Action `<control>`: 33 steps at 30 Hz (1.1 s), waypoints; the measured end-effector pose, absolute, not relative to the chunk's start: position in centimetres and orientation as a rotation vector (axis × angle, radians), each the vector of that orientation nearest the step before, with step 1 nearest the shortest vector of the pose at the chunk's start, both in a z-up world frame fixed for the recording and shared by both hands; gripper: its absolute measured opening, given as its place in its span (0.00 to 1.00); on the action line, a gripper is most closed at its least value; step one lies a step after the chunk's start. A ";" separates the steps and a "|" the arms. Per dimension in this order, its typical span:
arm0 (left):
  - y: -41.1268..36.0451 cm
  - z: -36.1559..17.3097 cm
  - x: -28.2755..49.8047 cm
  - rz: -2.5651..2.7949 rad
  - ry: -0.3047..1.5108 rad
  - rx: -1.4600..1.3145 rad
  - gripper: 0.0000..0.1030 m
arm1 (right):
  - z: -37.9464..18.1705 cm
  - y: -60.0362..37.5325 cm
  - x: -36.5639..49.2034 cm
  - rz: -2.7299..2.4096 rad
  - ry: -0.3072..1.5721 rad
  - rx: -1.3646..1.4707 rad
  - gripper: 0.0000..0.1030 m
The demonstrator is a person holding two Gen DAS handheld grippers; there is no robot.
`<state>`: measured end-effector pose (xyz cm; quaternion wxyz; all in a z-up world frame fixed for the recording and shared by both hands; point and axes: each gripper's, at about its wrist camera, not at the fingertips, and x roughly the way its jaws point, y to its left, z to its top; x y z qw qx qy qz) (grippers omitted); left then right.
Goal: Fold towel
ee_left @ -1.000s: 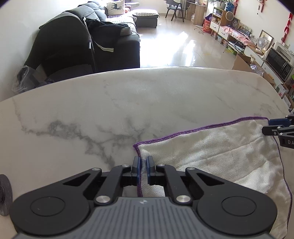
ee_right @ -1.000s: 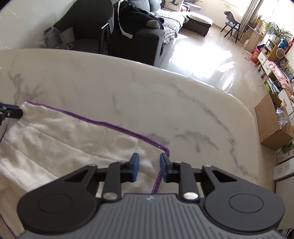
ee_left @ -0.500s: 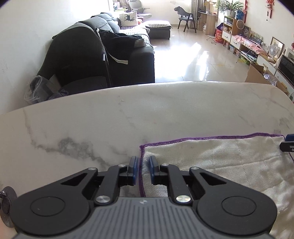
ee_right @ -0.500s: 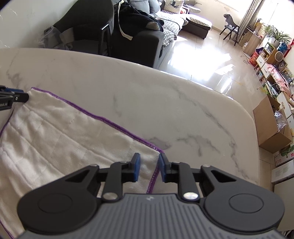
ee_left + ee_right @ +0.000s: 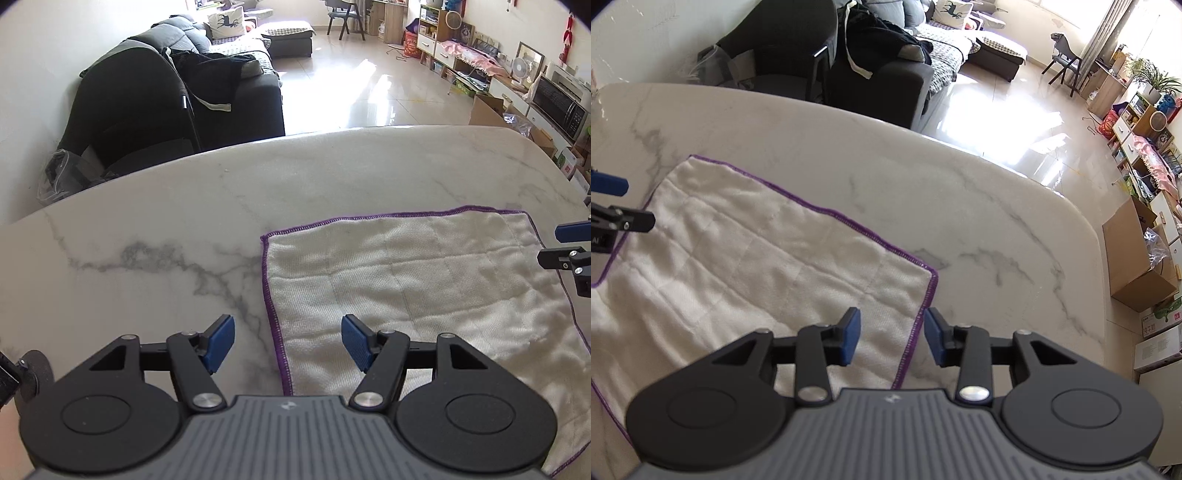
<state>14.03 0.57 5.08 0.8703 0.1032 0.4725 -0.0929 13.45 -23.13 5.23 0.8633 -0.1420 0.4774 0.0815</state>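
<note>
A white towel [image 5: 417,291] with purple stitched edging lies folded flat on the marble table [image 5: 184,221]; it also fills the left of the right wrist view, towel [image 5: 746,266]. My left gripper [image 5: 288,341] hovers over the towel's left edge, its jaws opening, the purple hem below the gap but not pinched. My right gripper [image 5: 892,338] stands over the towel's right edge, jaws likewise opening, pads clear of the cloth. Each gripper's tips show at the other view's border: right gripper [image 5: 569,247], left gripper [image 5: 613,206].
A dark sofa and armchair [image 5: 177,103] stand beyond the table's far edge. Cardboard boxes [image 5: 1141,254] sit on the floor past the table's right end. A small round dark object [image 5: 35,373] lies at the left near edge.
Both grippers let go of the towel's edges and their jaws spread apart. Both pulled back a little, so more of the folded towel lies flat in view.
</note>
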 end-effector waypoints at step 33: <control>4.2 3.4 0.8 -0.340 1.023 0.179 0.47 | 4.3 -21.3 -1.5 0.360 1.054 -0.352 0.50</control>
